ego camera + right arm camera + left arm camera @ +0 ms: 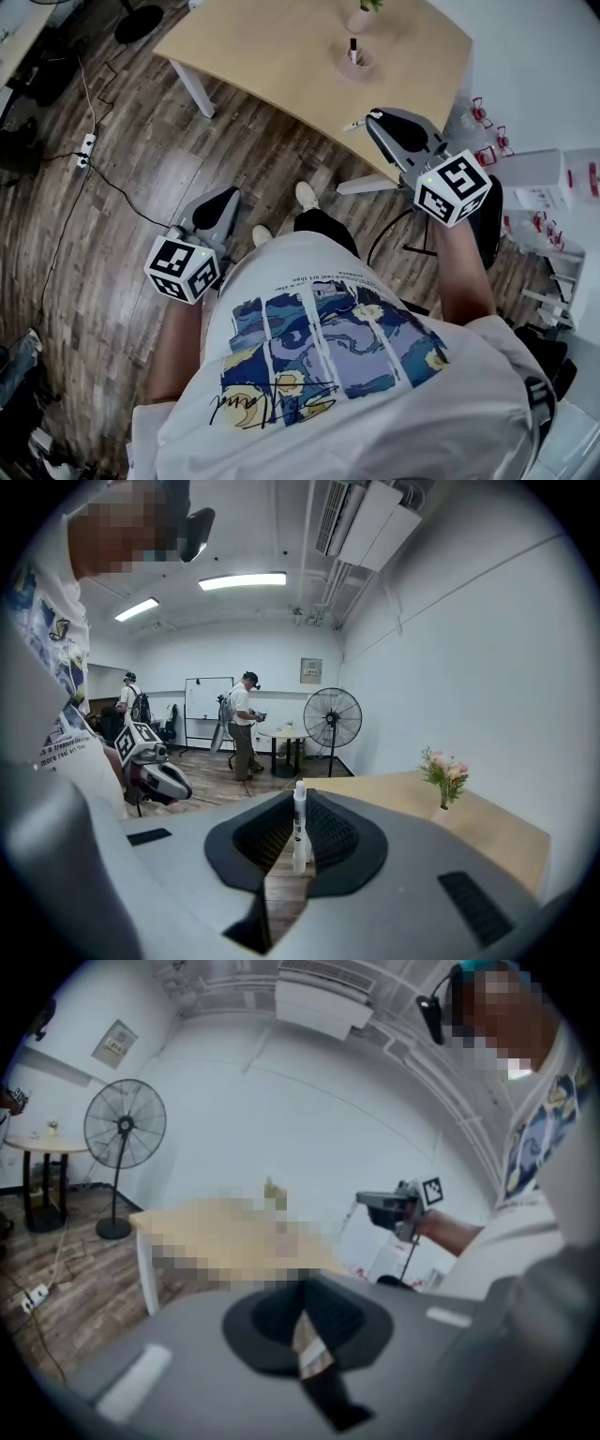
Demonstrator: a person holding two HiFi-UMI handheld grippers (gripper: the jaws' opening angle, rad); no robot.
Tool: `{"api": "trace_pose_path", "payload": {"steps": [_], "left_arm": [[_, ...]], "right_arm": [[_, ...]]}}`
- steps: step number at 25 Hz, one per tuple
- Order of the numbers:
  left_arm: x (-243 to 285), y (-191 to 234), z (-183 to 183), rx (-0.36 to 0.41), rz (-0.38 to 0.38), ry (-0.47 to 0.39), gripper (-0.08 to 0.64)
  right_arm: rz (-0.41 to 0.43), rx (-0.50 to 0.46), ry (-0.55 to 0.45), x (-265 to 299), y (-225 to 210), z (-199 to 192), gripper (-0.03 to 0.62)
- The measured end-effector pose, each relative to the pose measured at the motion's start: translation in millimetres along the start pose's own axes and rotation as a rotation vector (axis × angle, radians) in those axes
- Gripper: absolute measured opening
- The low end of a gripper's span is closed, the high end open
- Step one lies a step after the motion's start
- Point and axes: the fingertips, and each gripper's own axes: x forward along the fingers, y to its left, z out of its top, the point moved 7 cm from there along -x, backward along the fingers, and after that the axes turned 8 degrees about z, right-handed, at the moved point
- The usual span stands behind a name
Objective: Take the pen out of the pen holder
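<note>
On my head view, the right hand-held gripper (375, 117) sits at 1 o'clock, over the near edge of the tabletop (272, 66). A white pen (355, 124) pokes out of its tip toward 8 o'clock. The pen holder (356, 64) stands on the tabletop at 12 o'clock from that pen, apart from it. A dark pen (352, 45) stands in the holder, and a flower vase (361, 19) is just beyond. The left hand-held gripper (228, 194) hangs at 9 o'clock over the wooden floor (112, 234), away from the tabletop.

In the left gripper view I read its jaws as together at the tips. Only a sliver of floor shows behind them and nothing sits between. The right hand-held gripper shows at 3 o'clock and a fan (125, 1129) at 10 o'clock.

In the right gripper view the jaws are clamped on the white pen, which stands upright between them at centre. The flower vase stands on the tabletop toward 4 o'clock.
</note>
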Motion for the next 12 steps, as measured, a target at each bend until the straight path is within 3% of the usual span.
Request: {"api": "trace_pose_path", "payload": {"steps": [12], "left_arm": [[50,1,25,-0.010,0.023,-0.002,0.008]], "right_arm": [[0.017,0.008,0.003,7,-63,-2,0.035]]}}
